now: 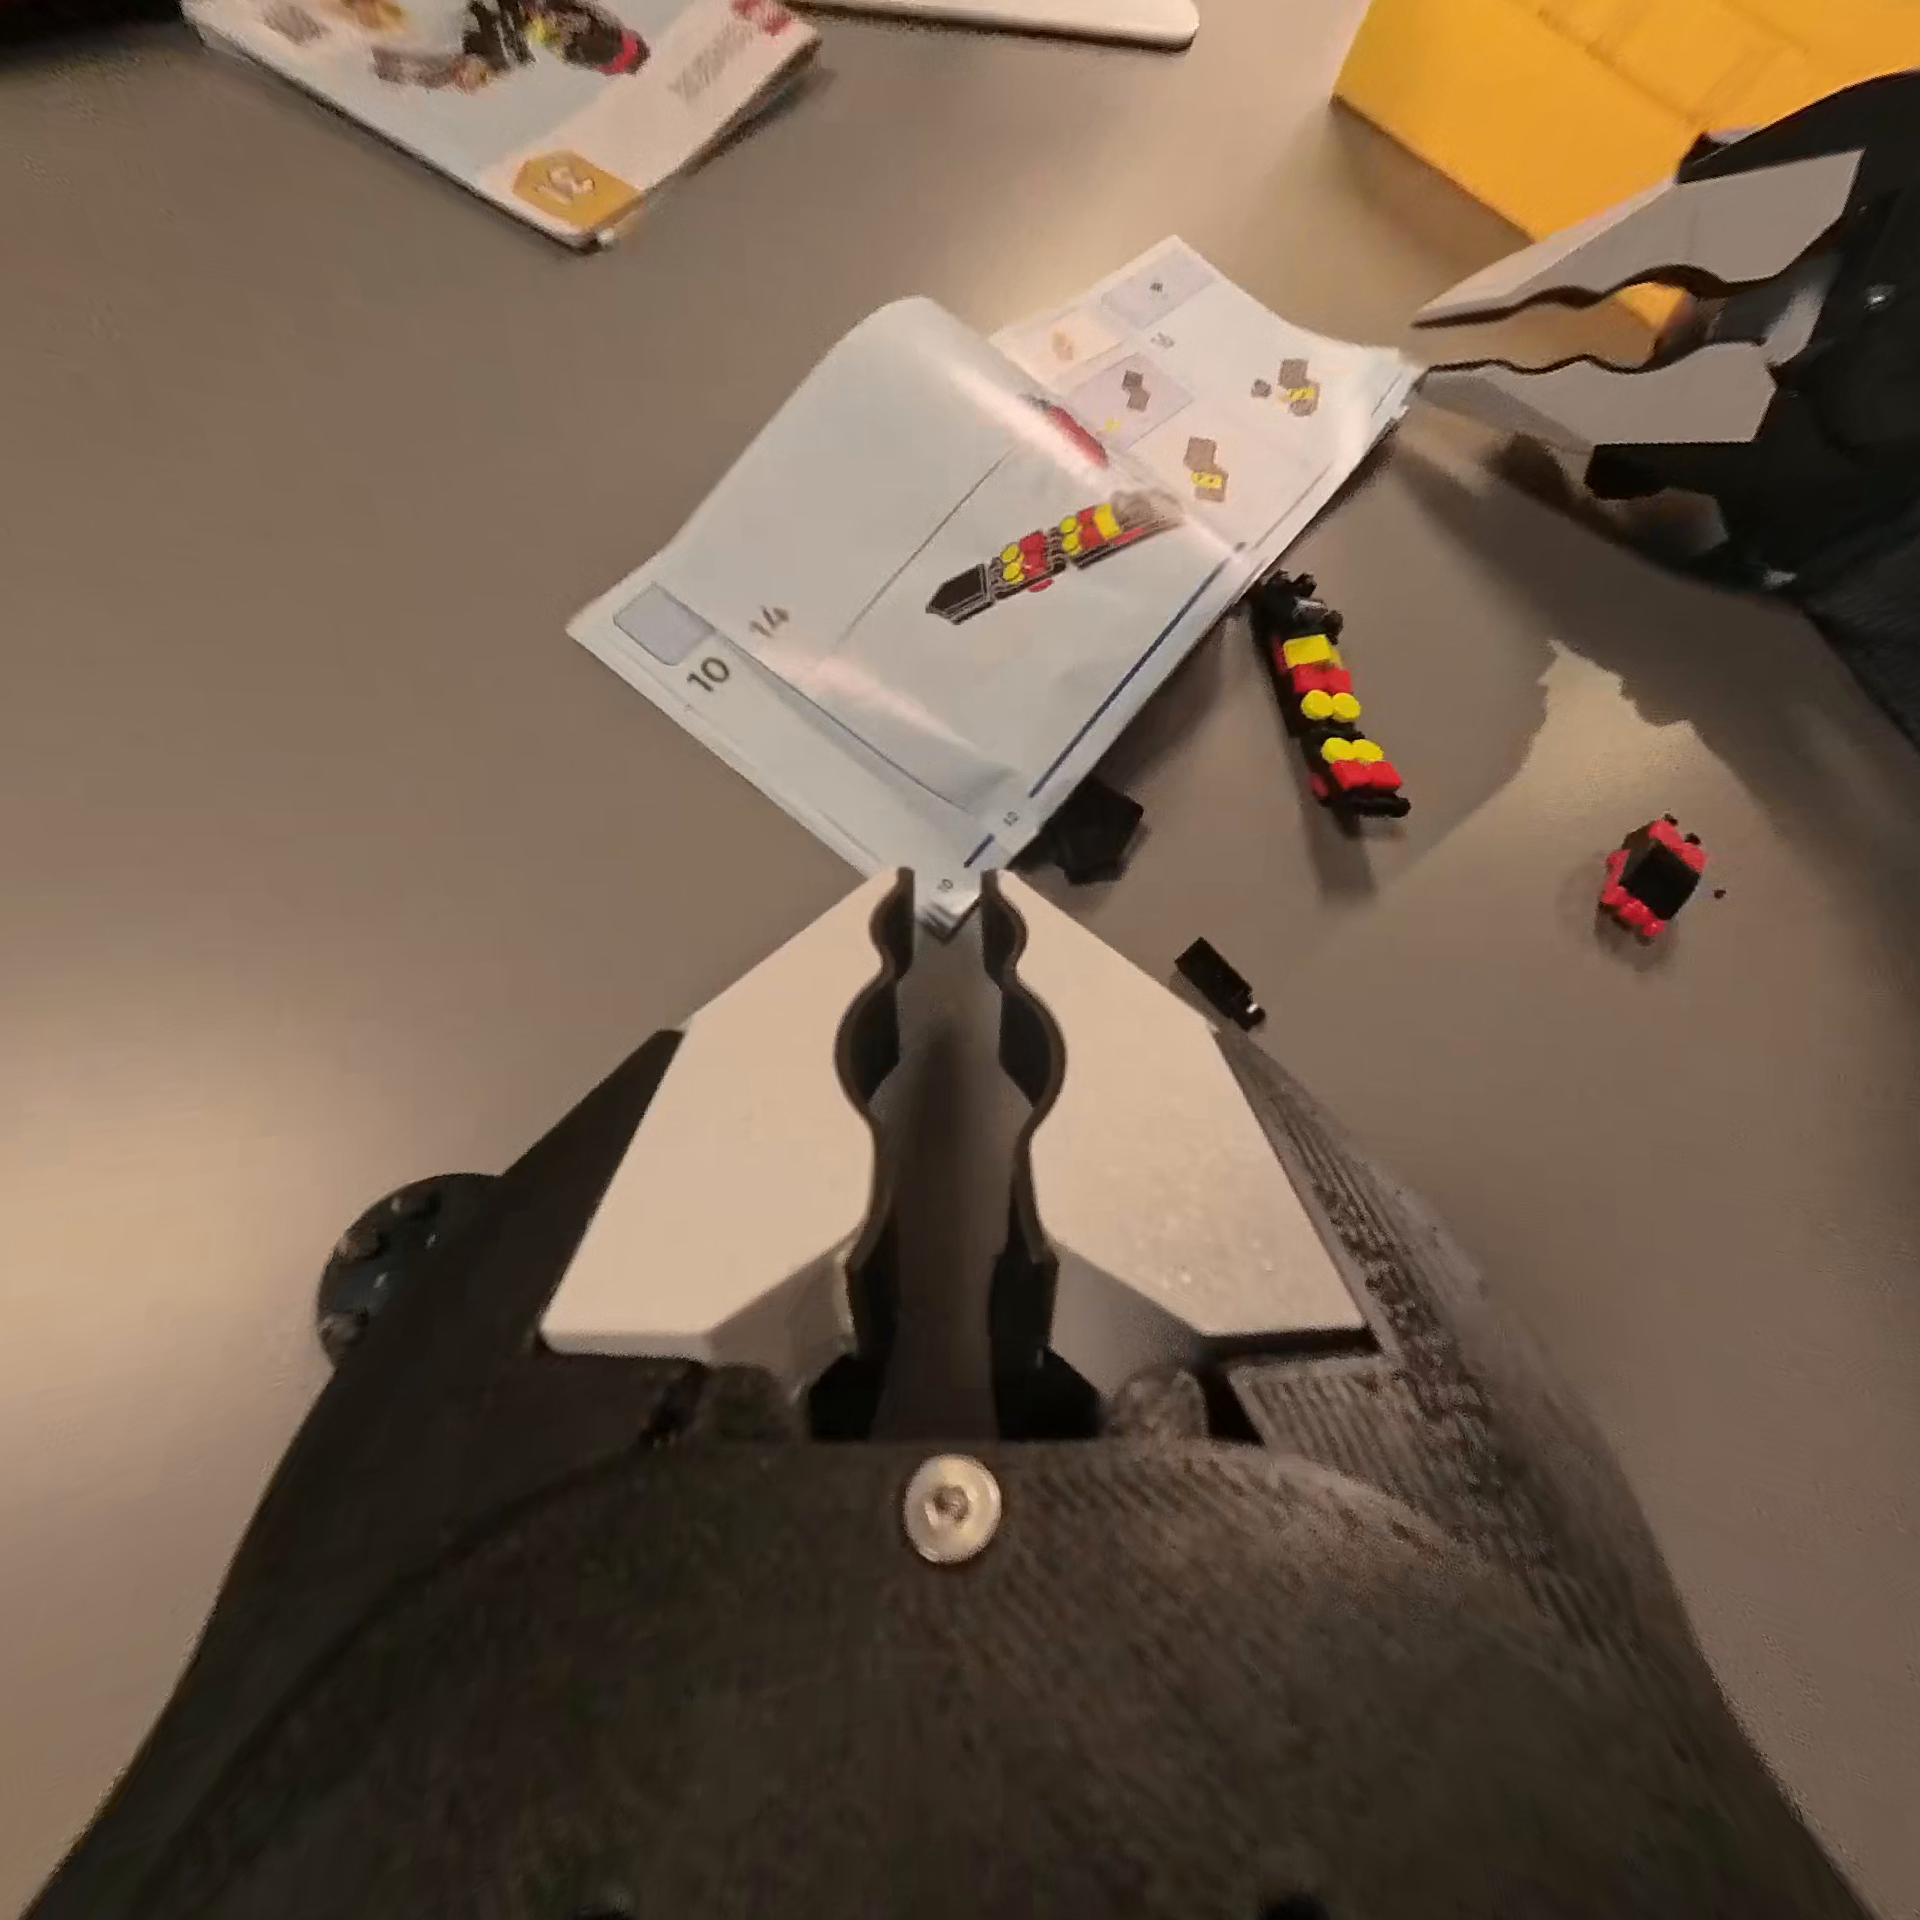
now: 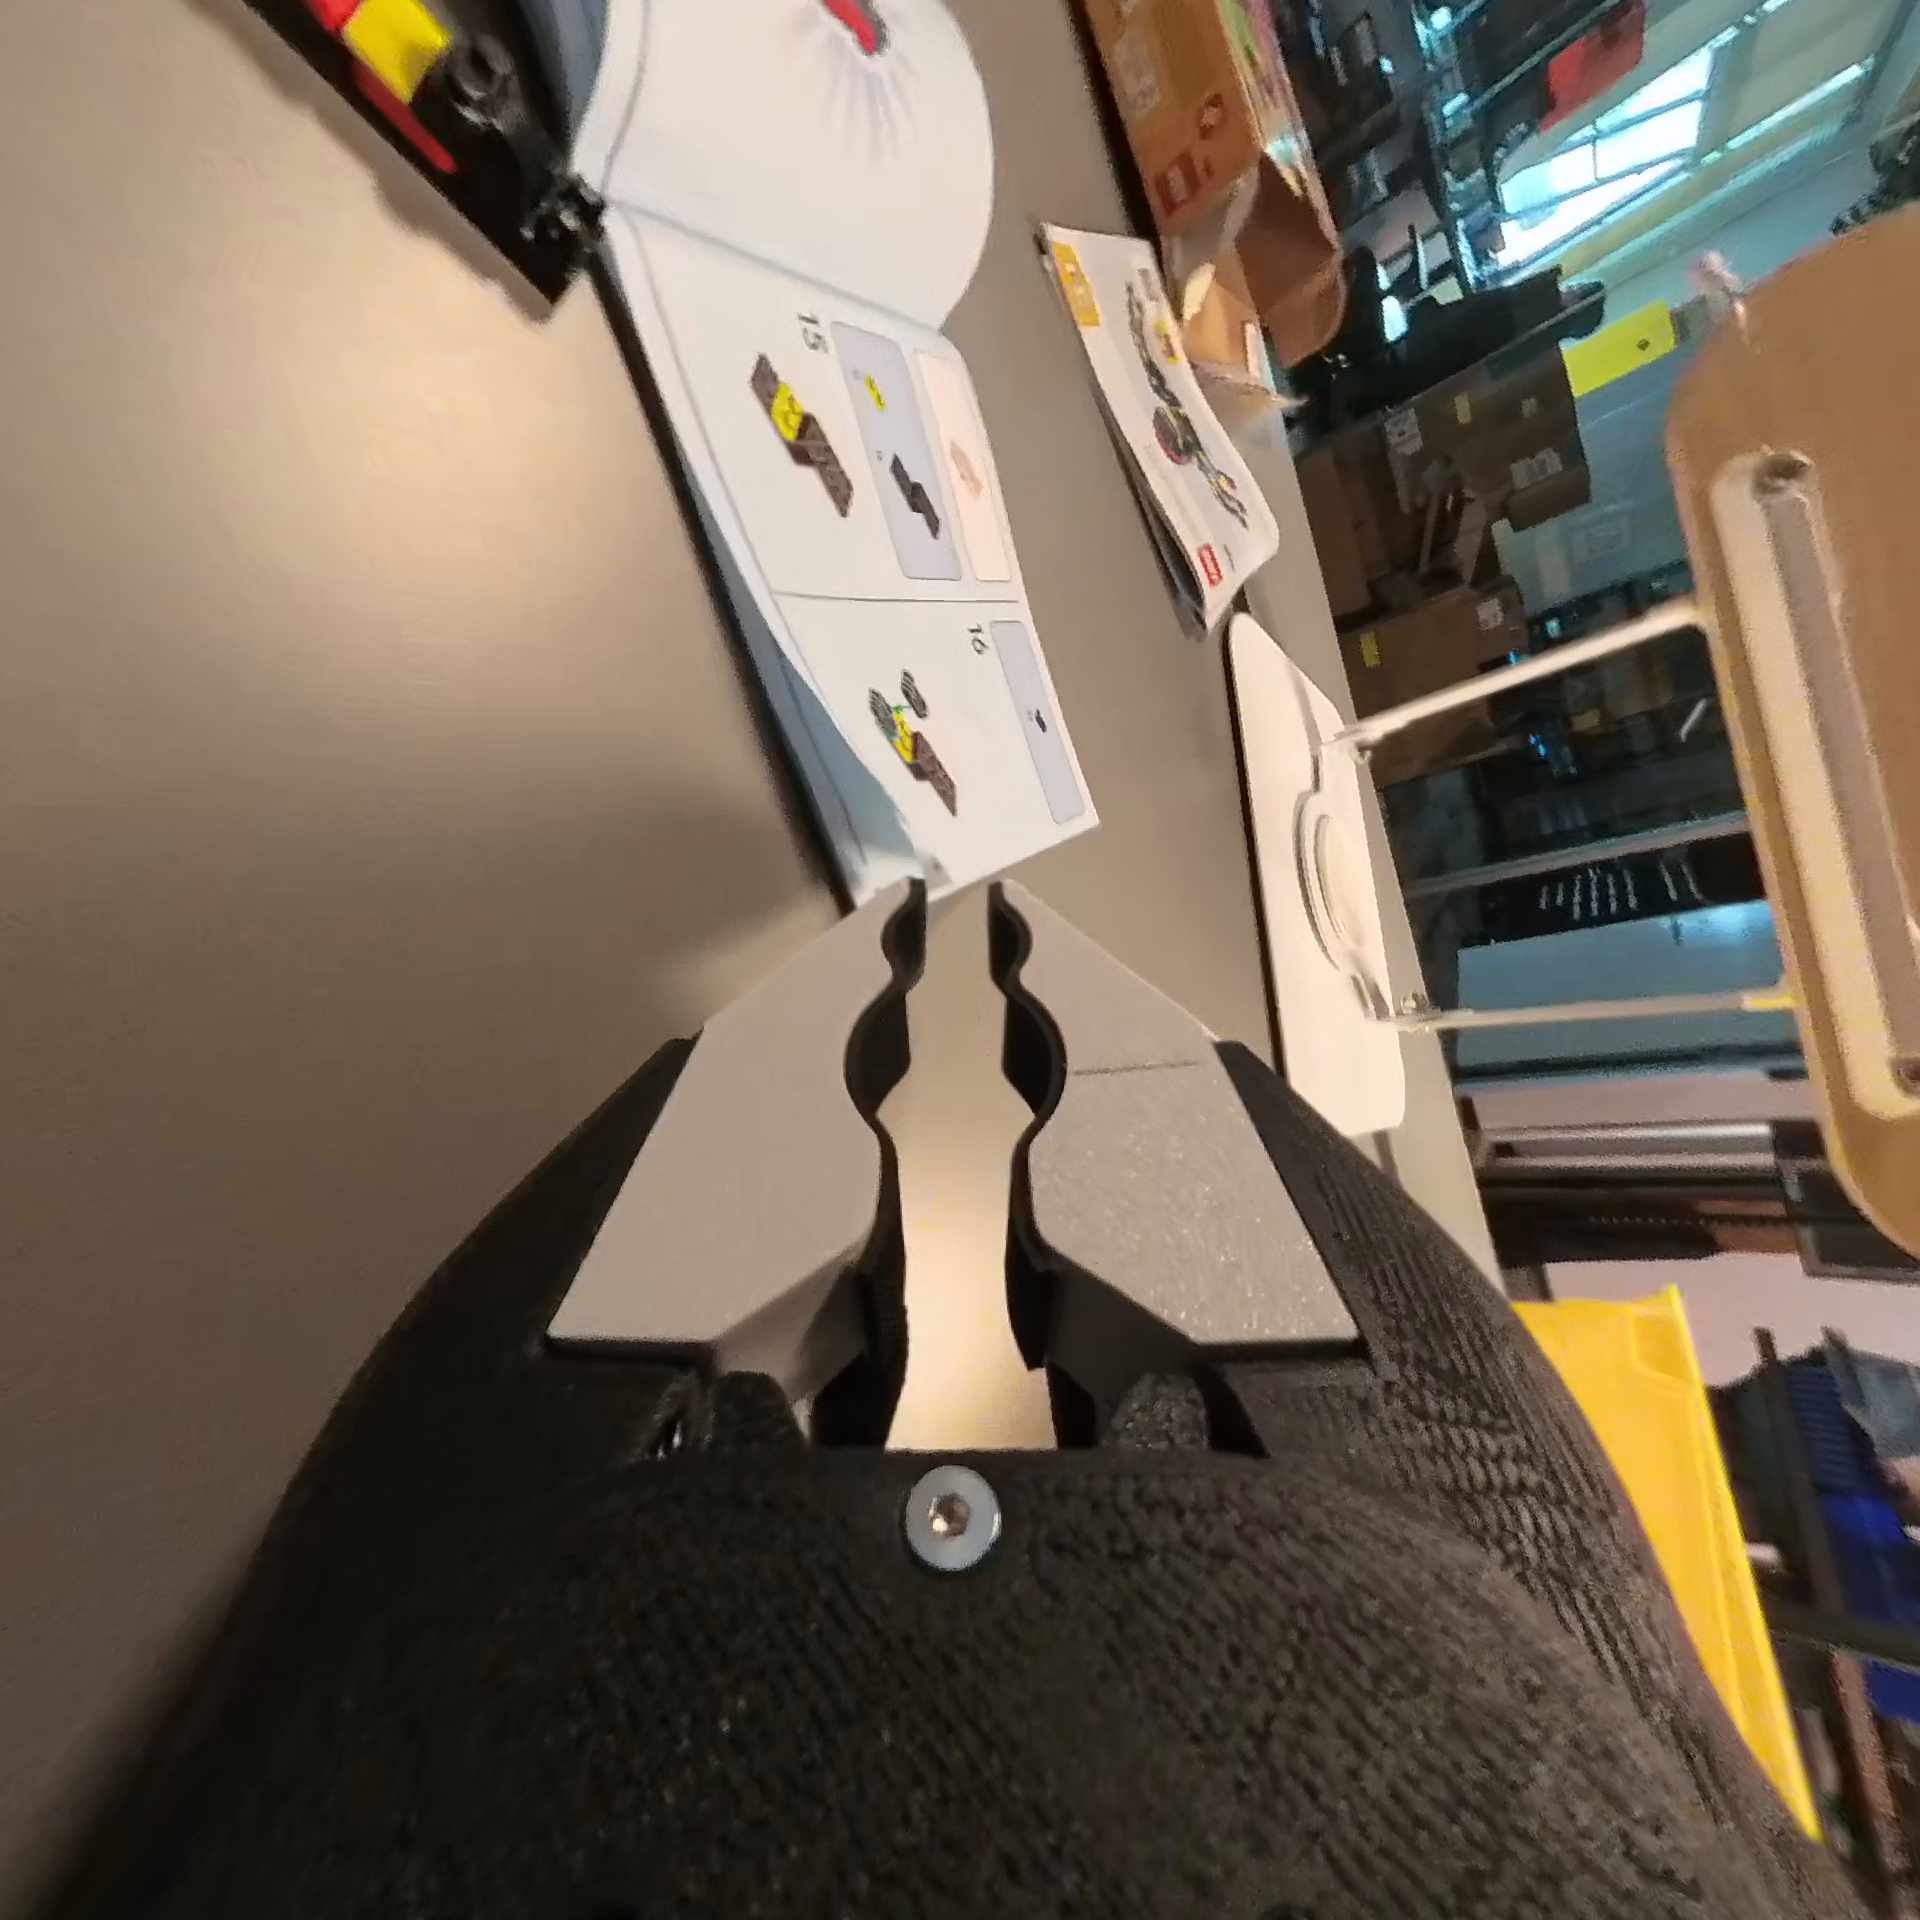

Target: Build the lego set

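Note:
An open instruction booklet [image 1: 935, 582] lies on the grey table [image 1: 312, 623], with one page curled up. My left gripper [image 1: 948, 883] has its jaws a narrow gap apart at the booklet's near corner. My right gripper [image 2: 956, 894], turned on its side, is also narrowly open at a page corner of the booklet [image 2: 883, 520]; it also shows in the left wrist view [image 1: 1423, 348] at the booklet's far right corner. A long black lego build with red and yellow pieces [image 1: 1325, 707] lies right of the booklet. It shows blurred in the right wrist view [image 2: 416, 83].
A small red and black build [image 1: 1652, 878], a black piece [image 1: 1218, 982] and a black piece half under the booklet [image 1: 1091, 831] lie near. A second booklet [image 1: 499, 94], a yellow box [image 1: 1538, 94], a white stand base [image 2: 1309, 831] and a cardboard box [image 2: 1195, 125] stand farther off. My hands' fingertips stand some 25 centimeters from each other.

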Demonstrator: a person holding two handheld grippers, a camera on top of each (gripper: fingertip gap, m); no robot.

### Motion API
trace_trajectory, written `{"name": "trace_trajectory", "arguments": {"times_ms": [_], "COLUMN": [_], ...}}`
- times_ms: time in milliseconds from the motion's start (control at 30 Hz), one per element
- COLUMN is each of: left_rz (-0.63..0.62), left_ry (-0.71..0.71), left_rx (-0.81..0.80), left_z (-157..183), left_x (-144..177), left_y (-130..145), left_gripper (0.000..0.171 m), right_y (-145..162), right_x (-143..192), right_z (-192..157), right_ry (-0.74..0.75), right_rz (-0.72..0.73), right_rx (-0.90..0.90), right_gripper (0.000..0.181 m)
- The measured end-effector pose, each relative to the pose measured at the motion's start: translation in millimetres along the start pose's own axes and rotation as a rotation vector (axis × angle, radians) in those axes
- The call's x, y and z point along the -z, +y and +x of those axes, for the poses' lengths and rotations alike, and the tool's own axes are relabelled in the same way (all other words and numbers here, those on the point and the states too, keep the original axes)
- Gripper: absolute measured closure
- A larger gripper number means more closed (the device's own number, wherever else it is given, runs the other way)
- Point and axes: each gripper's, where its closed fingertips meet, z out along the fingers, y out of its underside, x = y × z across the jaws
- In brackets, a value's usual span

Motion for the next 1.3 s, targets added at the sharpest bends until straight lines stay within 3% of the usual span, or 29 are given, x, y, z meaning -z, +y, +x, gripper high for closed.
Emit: {"name": "trace_trajectory", "arguments": {"times_ms": [167, 267, 433, 567, 700, 800, 1000, 1167, 1300], "left_rz": [0.233, 0.303, 0.363, 0.335, 0.355, 0.375, 0.353, 0.342, 0.347], "left_ry": [-0.032, -0.055, -0.07, -0.081, -0.104, -0.139, -0.201, -0.224, -0.227], "left_rx": [-0.104, -0.169, -0.264, -0.339, -0.416, -0.52, -0.714, -0.816, -0.834], "left_z": [3, 8, 19, 27, 40, 51, 67, 76, 77], "left_x": [25, 34, 39, 33, 31, 29, 19, 16, 17], "left_y": [-24, -30, -34, -30, -30, -29, -23, -18, -17], "left_gripper": [0.155, 0.154, 0.154, 0.154, 0.155, 0.156, 0.157, 0.158, 0.158], "right_y": [8, 13, -23, -73, -107, -111, -105, -102, -103], "right_x": [19, 31, 34, 6, -28, -45, -62, -72, -74], "right_z": [19, 31, 38, 15, -3, -19, -26, -43, -45], "right_ry": [0.091, 0.166, 0.213, 0.077, -0.204, -0.313, -0.326, -0.324, -0.288], "right_rz": [0.044, 0.061, 0.194, 0.258, 0.225, 0.173, 0.059, -0.079, -0.108], "right_rx": [-0.152, -0.231, -0.333, -0.416, -0.929, -1.073, -1.117, -0.991, -0.926], "right_gripper": [0.164, 0.163, 0.163, 0.163, 0.148, 0.148, 0.153, 0.15, 0.149]}}
